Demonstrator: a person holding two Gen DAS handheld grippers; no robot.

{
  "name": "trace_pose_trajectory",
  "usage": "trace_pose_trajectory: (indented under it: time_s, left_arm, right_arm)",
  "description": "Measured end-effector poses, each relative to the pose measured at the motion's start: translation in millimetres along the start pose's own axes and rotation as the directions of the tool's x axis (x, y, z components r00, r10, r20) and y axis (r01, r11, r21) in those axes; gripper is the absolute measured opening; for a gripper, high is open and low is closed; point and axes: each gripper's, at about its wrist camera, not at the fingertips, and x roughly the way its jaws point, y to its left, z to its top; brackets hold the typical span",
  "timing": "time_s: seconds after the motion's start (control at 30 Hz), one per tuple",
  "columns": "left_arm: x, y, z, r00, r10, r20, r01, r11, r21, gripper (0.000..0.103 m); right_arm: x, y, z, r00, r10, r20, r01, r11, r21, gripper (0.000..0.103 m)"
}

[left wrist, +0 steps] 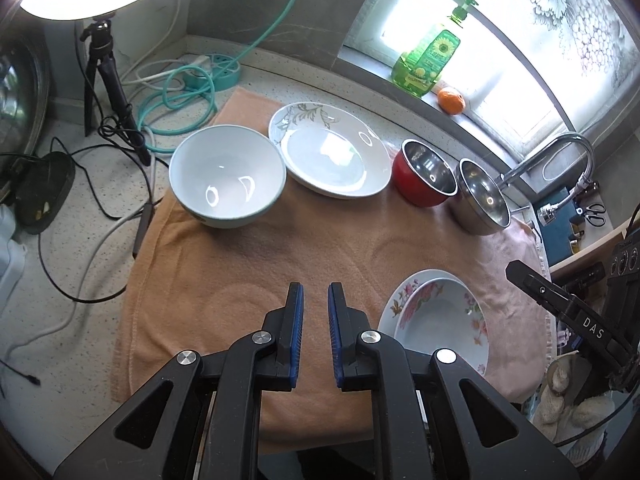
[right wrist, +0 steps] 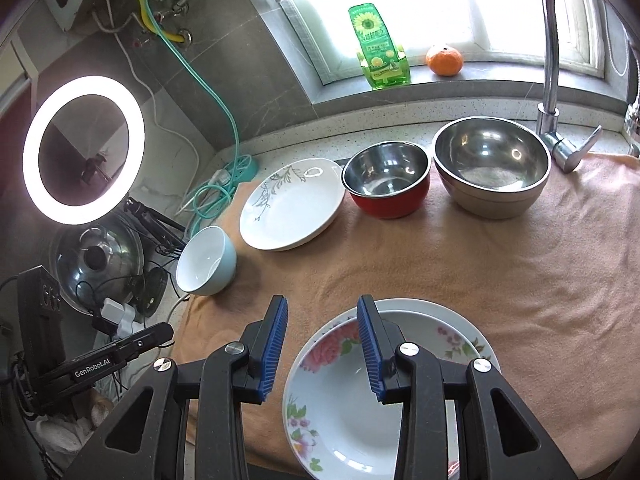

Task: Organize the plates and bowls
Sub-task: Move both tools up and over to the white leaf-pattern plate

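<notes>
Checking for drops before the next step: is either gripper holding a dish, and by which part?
Nothing is held. The left gripper and the right gripper both have bare fingers with nothing between them.

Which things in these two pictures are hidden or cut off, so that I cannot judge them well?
- Flowered plates, right wrist view: the near part is hidden behind the right gripper; how many are stacked is unclear.
- Same stack, left wrist view: its lower edge is covered by the left gripper.
- Faucet, right wrist view: the spout runs out of the top edge.
- Bottle label, both views: print too small to read.
</notes>
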Motion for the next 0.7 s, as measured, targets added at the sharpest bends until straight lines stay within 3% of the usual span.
trace_pose_trajectory:
  time_s: [0.4,0.7]
  left_arm:
    - [-12,1,11,0.999,0.001,0.042,0.000,1.000,-0.024,0.011]
    - [-15,-6,49,0.997,0.046,0.056,-0.049,0.997,0.065,0.011]
  right_arm:
    - [8,10,4,0.997,0.046,-0.069,-0.047,0.999,-0.016,0.033]
    - [0,13,30,0.996,0.071,-0.045,-0.071,0.997,-0.001,0.033]
